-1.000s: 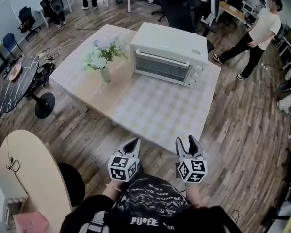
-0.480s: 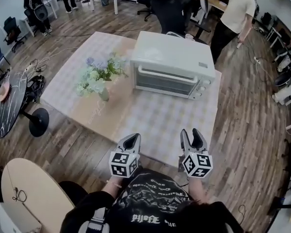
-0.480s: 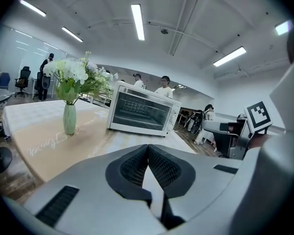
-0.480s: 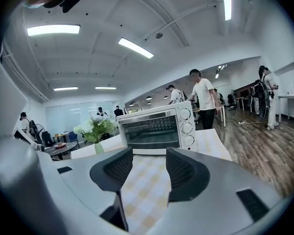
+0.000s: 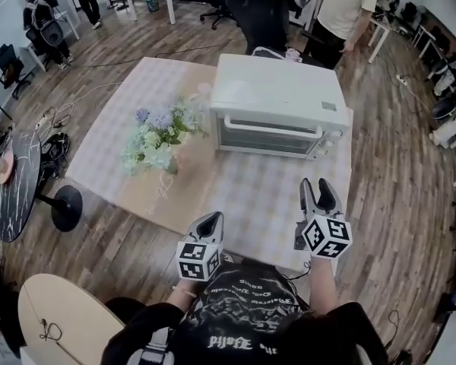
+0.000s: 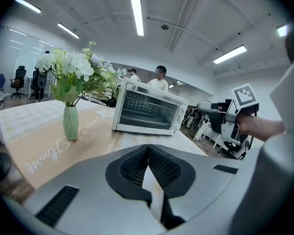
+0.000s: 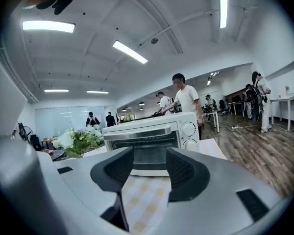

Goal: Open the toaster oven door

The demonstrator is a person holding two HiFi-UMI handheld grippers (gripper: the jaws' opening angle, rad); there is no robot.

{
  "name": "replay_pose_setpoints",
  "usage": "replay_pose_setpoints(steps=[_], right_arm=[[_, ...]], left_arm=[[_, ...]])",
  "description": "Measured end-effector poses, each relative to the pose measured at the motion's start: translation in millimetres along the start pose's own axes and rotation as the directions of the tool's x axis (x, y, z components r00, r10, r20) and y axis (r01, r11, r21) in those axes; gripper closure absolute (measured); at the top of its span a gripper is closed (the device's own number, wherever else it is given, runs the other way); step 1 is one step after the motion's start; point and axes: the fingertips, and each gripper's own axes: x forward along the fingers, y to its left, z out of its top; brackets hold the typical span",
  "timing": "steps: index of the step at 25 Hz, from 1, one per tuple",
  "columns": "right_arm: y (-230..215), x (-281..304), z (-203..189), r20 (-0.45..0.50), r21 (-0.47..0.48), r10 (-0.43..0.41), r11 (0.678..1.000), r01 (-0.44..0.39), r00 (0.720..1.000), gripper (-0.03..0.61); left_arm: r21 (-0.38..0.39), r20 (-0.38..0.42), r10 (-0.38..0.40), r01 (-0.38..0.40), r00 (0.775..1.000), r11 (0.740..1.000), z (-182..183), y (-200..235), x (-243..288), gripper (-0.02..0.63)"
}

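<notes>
Now right gripper (image 5: 315, 184) nearer toaster oven (image 5: 277, 90), empty fingers (image 7: 186, 173) mid-closing.

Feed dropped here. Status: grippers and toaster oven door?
Left gripper shut, empty. Right gripper jaws closing, nothing between, short of toaster oven. Door shut. Flowers off left, path clear.

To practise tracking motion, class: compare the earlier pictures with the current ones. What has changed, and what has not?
The right gripper has advanced over the table toward the toaster oven. Its jaws are closing with nothing between them. The left gripper stayed shut near the body. The oven door is still closed, and nothing was grasped.
</notes>
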Motion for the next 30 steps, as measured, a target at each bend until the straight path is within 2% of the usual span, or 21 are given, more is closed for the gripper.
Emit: replay_pose_setpoints(steps=[3, 9, 15, 24, 28, 30], right_arm=[[-5, 20, 16, -0.007, -0.012, -0.006, 1.0, 0.006, 1.0, 0.373], [-28, 62, 49, 0.003, 0.028, -0.048, 0.998, 0.048, 0.999, 0.373], [-55, 99, 64, -0.023, 0.157, -0.078, 0.984, 0.08, 0.997, 0.373], [-75, 138, 62, -0.119, 0.132, -0.141, 0.979, 0.157, 0.983, 0.354], [-73, 141, 58, -0.156, 0.165, -0.113, 0.976, 0.139, 0.981, 0.378], [-70, 141, 60, -0.18, 0.2, -0.086, 0.972, 0.122, 0.98, 0.425]], left_arm=[[0.013, -0.014, -0.006, 0.006, 1.0, 1.0, -2, 1, 5, 0.595], [0.041, -0.045, -0.021, 0.022, 0.999, 0.999, -3, -8, 19, 0.594], [0.116, -0.056, -0.052, 0.059, 0.997, 0.992, 0, -24, 29, 0.595], [0.093, -0.048, 0.006, -0.001, 0.999, 0.996, 1, -7, 28, 0.595], [0.101, -0.058, -0.01, 0.016, 0.998, 0.995, -1, -10, 31, 0.595], [0.125, -0.071, -0.031, 0.039, 0.997, 0.991, -1, -20, 31, 0.594]])
